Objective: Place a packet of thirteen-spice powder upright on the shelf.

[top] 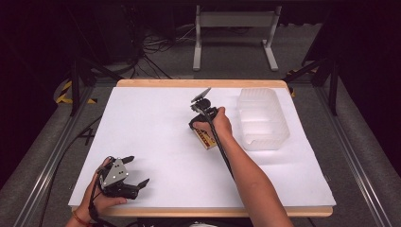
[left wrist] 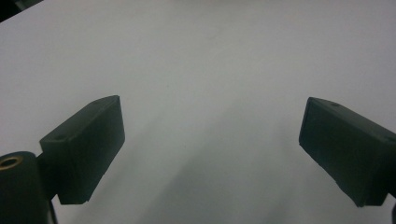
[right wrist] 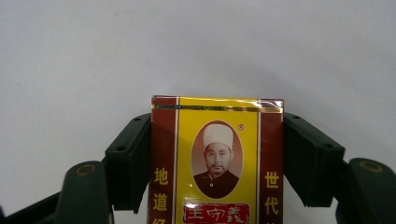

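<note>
White table top, w/ a clear plastic tub off to the side of the right gripper, near but apart. Left gripper rests at the near edge, jaws spread wide, nothing betw. them.

Right gripper's jaws are clamped on the red-and-yellow box, one pad on each long side, box lying on the table betw. them. Prob. light, stiff card, glossy film wrap so maybe slick; gripping the narrow sides looks best, not too hard or it dents.

Label: oval portrait, Chinese chars 地道 left, 世代 right, 王守義 below.
</note>
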